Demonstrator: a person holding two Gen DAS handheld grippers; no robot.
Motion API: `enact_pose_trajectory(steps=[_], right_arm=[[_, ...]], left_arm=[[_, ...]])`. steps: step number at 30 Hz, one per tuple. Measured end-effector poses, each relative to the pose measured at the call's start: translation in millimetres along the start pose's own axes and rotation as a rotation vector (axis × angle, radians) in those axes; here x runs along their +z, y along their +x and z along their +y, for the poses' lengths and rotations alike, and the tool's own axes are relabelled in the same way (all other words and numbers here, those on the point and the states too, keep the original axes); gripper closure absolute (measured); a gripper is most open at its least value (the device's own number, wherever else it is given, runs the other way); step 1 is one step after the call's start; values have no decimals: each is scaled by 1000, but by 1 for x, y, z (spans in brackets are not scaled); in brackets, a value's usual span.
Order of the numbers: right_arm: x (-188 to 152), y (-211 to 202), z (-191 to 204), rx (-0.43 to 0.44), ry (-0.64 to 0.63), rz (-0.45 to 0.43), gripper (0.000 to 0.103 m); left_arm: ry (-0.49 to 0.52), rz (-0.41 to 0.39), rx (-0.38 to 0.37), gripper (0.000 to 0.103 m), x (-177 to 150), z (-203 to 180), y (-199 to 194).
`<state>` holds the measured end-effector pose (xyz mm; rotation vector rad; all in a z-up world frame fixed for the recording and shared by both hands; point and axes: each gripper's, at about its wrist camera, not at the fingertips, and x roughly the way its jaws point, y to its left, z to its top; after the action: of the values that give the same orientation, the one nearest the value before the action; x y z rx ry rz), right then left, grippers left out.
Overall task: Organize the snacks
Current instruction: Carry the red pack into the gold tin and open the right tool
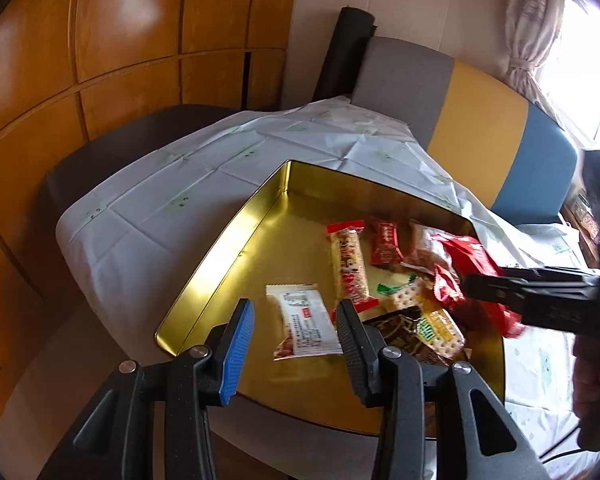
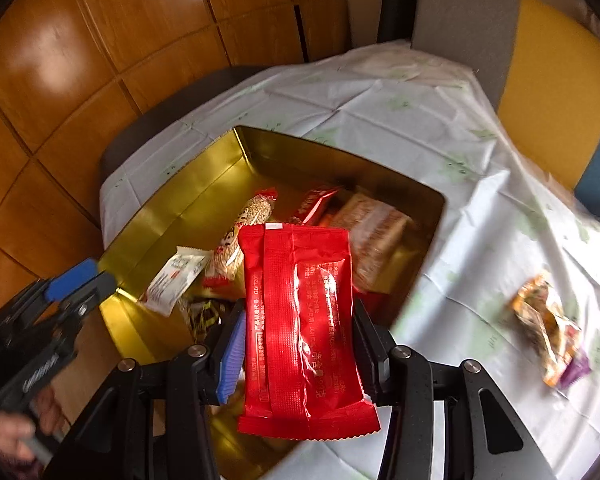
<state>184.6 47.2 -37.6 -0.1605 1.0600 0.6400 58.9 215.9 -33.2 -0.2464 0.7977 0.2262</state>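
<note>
A gold tin tray point(image 1: 228, 248) point(image 2: 172, 216) sits on the white-clothed table and holds several snack packets. My left gripper point(image 1: 296, 336) is open and empty, hovering over a white packet point(image 1: 304, 322) at the tray's near side. My right gripper point(image 2: 300, 344) is shut on a large red packet point(image 2: 304, 328) and holds it above the tray's near right part; it shows from the side in the left wrist view point(image 1: 472, 264). A long sesame bar point(image 1: 348, 264) point(image 2: 240, 236), a small red packet point(image 1: 386, 240) and cracker packets point(image 1: 436, 328) lie in the tray.
An orange and purple snack bag point(image 2: 548, 332) lies on the white tablecloth point(image 2: 440, 128) right of the tray. A grey, yellow and blue sofa point(image 1: 480, 120) stands behind the table. Wooden wall panels are on the left.
</note>
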Motion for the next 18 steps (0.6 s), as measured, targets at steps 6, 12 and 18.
enact_pose_trajectory(steps=[6,12,18], right_arm=[[5,39,13,-6,-10,77,50],[-1,20,7,38,15,2,38],[-22,-23,-7,6,15,-97,34]], left_arm=[[3,12,-8,60,-3,-1,4],[10,6,-6,60,-4,-3,3],[37,-3,-16,60,-6,-13,-2]])
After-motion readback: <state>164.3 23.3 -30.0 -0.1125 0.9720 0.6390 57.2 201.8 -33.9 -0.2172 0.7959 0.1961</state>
